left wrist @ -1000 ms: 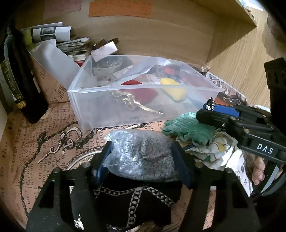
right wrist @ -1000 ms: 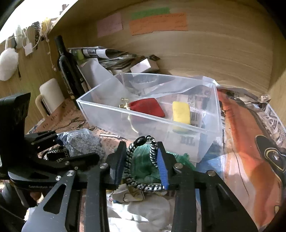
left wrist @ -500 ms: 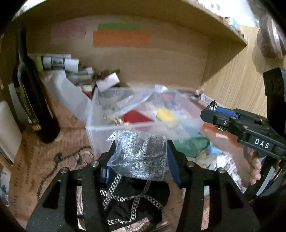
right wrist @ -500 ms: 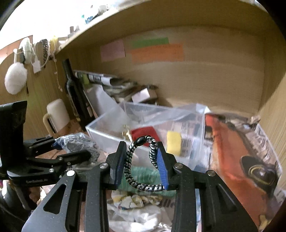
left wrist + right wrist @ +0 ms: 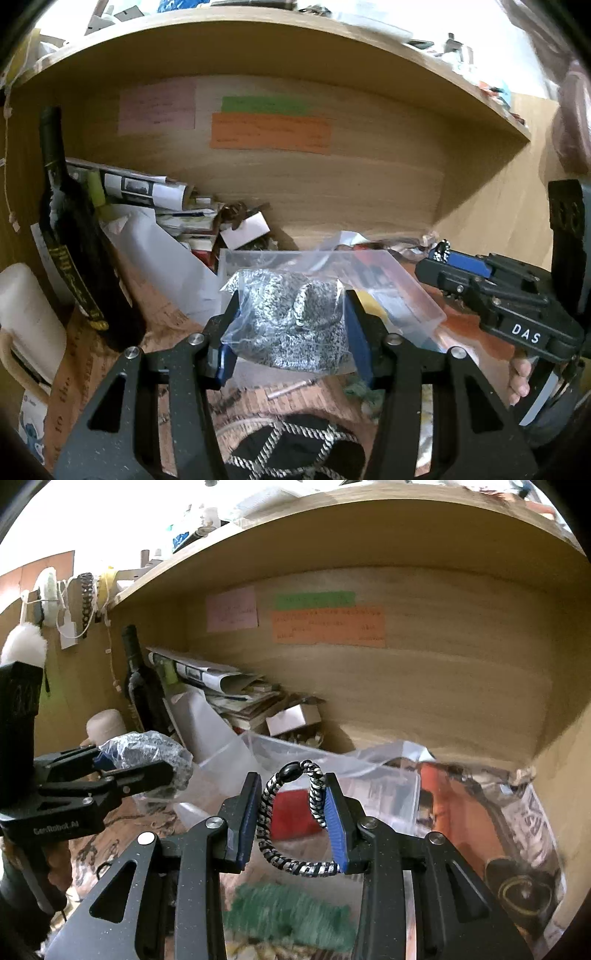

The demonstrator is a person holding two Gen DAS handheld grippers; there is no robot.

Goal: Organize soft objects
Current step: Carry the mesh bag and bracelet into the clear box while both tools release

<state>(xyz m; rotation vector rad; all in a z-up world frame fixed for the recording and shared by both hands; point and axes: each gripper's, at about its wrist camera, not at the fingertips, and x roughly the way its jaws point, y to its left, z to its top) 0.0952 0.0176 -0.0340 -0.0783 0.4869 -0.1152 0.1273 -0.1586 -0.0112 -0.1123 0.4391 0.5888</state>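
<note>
Left wrist view: your left tongs [image 5: 291, 325] are clamped on the bagged grey knit [image 5: 295, 317], held above the clear bin [image 5: 402, 291]. Right wrist view: your right tongs [image 5: 293, 823] pinch the braided cord loop [image 5: 295, 827] over that bin [image 5: 388, 790].

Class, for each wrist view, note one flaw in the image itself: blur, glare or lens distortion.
Left wrist view: the shelf edge bows into an arc from the fisheye lens, and the top corners wash out white. Right wrist view: the green cloth is smeared by blur, while the braided cord loop in the right gripper stays sharp.
</note>
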